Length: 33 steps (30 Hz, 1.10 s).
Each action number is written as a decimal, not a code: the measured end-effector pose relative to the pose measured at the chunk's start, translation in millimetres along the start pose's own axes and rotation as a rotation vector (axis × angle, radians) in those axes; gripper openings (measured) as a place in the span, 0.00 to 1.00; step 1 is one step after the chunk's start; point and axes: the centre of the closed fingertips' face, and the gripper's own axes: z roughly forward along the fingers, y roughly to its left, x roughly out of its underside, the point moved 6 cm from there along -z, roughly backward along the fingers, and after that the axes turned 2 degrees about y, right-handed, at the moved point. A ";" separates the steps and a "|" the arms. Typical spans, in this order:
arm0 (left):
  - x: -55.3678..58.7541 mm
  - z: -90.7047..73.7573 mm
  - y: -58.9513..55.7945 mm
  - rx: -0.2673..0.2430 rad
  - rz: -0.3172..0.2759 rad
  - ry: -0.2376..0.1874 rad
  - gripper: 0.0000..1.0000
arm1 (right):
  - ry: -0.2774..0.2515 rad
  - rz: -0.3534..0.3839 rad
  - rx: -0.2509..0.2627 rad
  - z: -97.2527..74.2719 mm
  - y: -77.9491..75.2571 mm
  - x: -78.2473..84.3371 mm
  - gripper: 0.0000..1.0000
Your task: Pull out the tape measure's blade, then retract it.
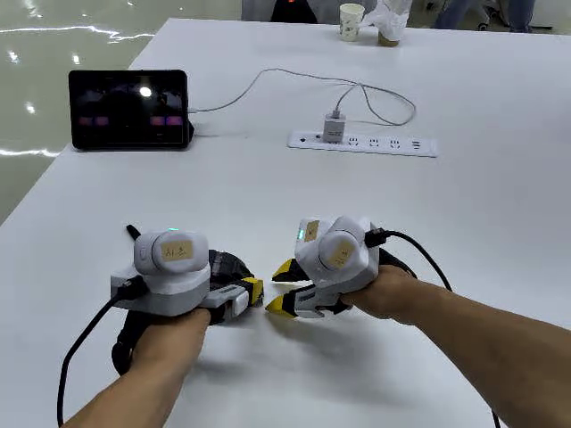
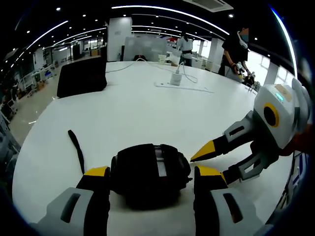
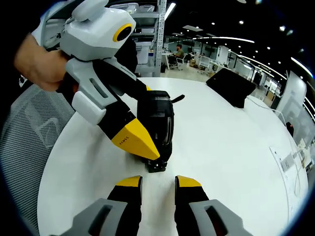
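Observation:
A black tape measure (image 1: 228, 267) lies on the white table (image 1: 268, 187), and my left gripper (image 1: 237, 278) is shut on its case. In the left gripper view the case (image 2: 150, 173) fills the gap between the yellow-tipped fingers (image 2: 96, 172), with its black wrist strap (image 2: 76, 146) trailing left. My right gripper (image 1: 284, 288) stands open just right of the case, its tips pointing at it. In the right gripper view the case's lower corner (image 3: 157, 164) sits a little ahead of the open right gripper (image 3: 158, 182); nothing is between its fingers. No blade shows outside the case.
A dark tablet (image 1: 129, 107) stands at the far left, near the table's left edge. A white power strip (image 1: 361, 141) with a charger (image 1: 334, 127) and looped cable lies mid-table. A paper cup (image 1: 351, 21) is at the far edge. Cables run back from both grippers.

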 end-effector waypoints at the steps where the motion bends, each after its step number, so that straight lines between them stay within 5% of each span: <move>1: -0.1 -0.5 -0.8 0.004 0.005 0.001 0.65 | 0.001 0.003 0.007 -2.5 0.4 1.6 0.24; 23: 7.1 -24.4 -8.1 0.094 0.102 -0.015 0.74 | -0.015 0.154 0.142 -49.7 18.5 31.7 0.37; 33: 10.0 -37.0 -8.2 0.143 0.133 -0.053 0.75 | -0.041 0.233 0.208 -67.3 30.1 42.4 0.44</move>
